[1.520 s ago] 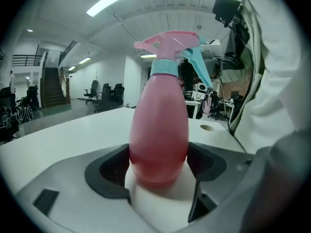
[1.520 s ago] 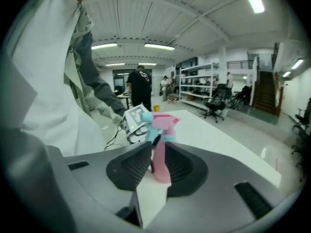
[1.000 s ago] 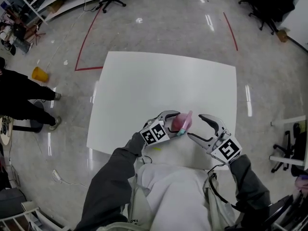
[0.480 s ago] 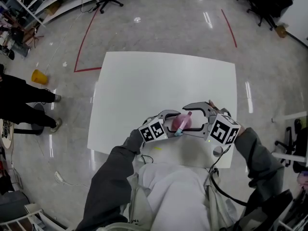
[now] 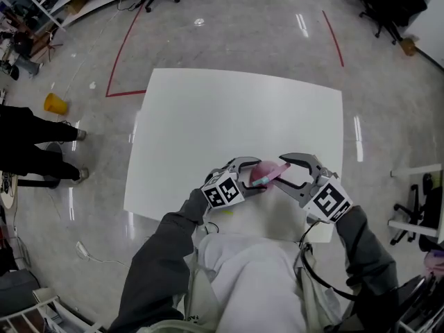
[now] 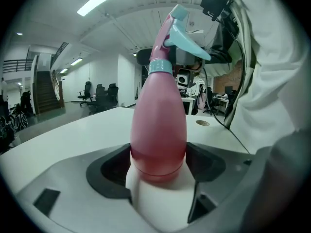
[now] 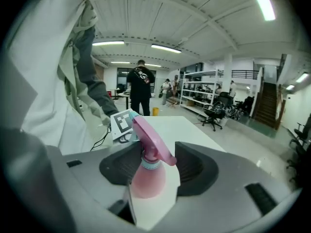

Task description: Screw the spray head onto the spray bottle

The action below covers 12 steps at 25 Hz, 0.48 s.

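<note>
A pink spray bottle [image 5: 260, 177] hangs tilted over the near part of the white table [image 5: 229, 109]. My left gripper [image 5: 251, 177] is shut on its lower body [image 6: 158, 130]; both pads press its sides. The pink spray head [image 6: 175, 28] with a teal collar sits on the bottle's neck. My right gripper [image 5: 277, 172] comes in from the right, and its jaws have just been closing on the spray head [image 7: 150, 140], which lies between the pads and touches both. In the right gripper view the bottle [image 7: 146, 181] shows below the collar, between the jaws of my right gripper [image 7: 155, 171].
The table's near edge runs just under both grippers, close to my body. A person in black [image 5: 35, 144] stands on the floor at the left beside a yellow cup [image 5: 55, 104]. Office chairs [image 5: 378, 5] and shelves line the far side.
My right gripper swung in from the right to the spray head, rolled a little, and its jaws narrowed around it. The left gripper and the bottle stayed where they were.
</note>
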Available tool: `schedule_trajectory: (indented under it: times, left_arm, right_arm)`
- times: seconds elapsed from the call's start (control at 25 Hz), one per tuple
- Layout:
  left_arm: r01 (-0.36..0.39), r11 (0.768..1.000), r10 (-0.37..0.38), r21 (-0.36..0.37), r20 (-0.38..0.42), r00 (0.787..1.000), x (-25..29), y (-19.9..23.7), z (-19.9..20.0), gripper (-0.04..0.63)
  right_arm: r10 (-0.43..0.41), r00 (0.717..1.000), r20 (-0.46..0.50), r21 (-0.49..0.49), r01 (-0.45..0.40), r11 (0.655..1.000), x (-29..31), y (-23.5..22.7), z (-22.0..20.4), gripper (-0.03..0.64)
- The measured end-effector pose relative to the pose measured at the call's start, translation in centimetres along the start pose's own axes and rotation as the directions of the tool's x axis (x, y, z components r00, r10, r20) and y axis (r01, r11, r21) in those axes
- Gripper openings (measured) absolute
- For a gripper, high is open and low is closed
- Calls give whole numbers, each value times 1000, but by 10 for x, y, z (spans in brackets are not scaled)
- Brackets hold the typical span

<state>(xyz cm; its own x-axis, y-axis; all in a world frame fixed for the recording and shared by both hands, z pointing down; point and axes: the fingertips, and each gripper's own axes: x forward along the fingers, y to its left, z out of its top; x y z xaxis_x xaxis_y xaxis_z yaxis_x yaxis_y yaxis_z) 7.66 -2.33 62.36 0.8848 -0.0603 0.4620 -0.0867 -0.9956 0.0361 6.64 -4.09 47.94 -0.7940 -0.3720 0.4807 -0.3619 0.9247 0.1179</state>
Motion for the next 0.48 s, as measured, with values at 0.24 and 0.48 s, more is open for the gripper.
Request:
schedule_trajectory:
  times: [0.24, 0.48]
  left_arm:
    - [-49, 999, 48, -11, -21, 999, 3, 5, -3, 351]
    - [-43, 998, 42, -43, -21, 999, 13, -15, 0, 351]
  right_arm:
    - [-232, 971, -55, 88, 237, 968, 3, -8, -3, 202]
    - [-269, 961, -59, 80, 273, 959, -13, 7, -16, 204]
